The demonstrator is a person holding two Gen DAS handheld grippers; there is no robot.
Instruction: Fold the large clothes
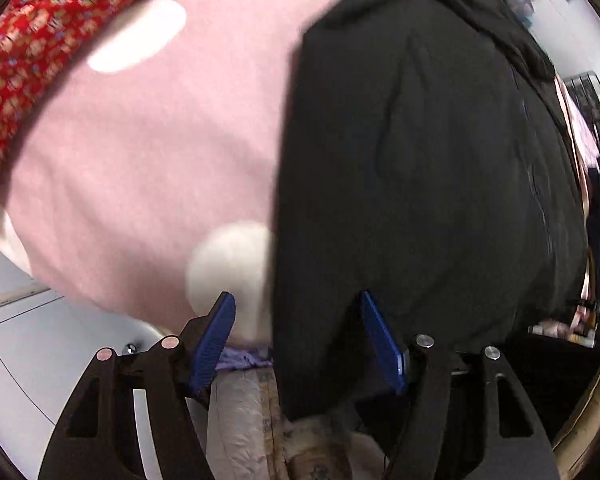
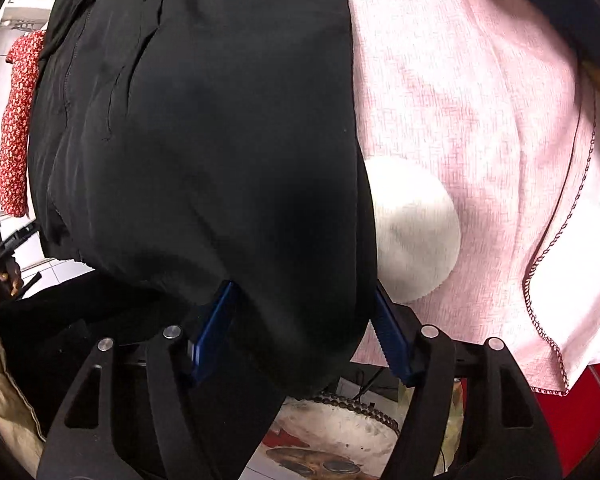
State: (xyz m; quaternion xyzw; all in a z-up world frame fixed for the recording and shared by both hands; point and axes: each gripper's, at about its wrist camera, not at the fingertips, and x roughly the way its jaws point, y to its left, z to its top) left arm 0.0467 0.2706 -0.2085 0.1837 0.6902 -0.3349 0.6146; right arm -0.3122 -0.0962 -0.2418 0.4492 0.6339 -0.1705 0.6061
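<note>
So the black garment (image 1: 420, 160) is spread over a pink blanket (image 1: 140, 152) with big white dots, and both wrist views are basically full of it. Left gripper (image 1: 300, 344) sits at the near hem: its jaws stand fairly wide, the garment's corner hangs down between the blue pads (image 1: 214, 340), but I can't really tell if the pads are pressing on the cloth or just straddling it. Right gripper (image 2: 304, 332) is the same story, jaws partly apart with the other bottom corner of the black fabric bunched between them, and the outer pad sits right at the fabric edge next to a white dot (image 2: 412, 232). Whether that's an actual grip, can't tell. There's a red floral cloth (image 1: 32, 40) along the blanket's far side
</note>
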